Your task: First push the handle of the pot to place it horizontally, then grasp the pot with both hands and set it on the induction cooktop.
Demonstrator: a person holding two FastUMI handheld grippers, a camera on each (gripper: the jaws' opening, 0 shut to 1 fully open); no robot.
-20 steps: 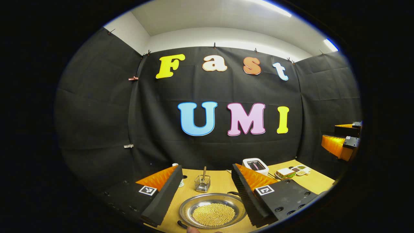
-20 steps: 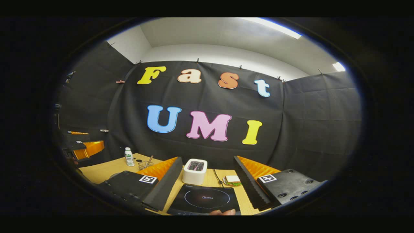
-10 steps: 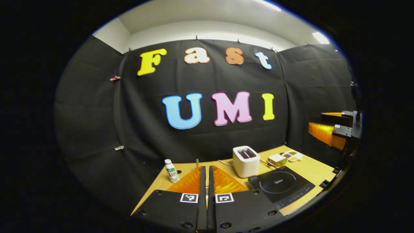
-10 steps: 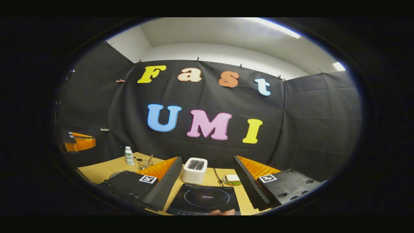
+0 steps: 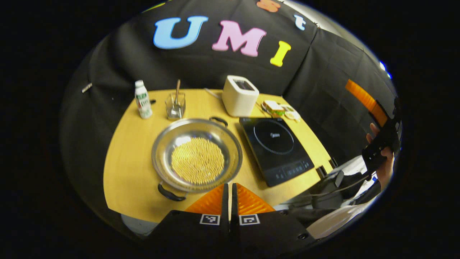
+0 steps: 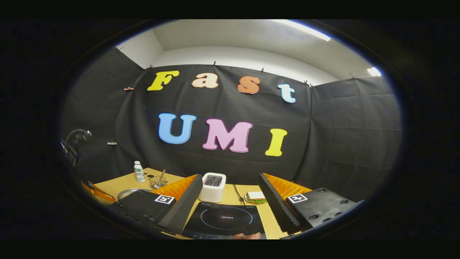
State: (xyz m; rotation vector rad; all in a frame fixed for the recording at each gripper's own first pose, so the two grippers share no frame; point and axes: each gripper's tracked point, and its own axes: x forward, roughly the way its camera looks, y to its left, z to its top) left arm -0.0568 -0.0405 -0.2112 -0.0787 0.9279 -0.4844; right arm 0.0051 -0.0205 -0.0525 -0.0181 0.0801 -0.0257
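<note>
Pot sits mid-tabletop, just left of the cooktop, not yet on it. Handles lie near-and-far; no push made, I judge. Left gripper clenched on nothing, above the near edge. Right gripper spread wide over the cooktop.

Black tool bodies, square markers
</note>
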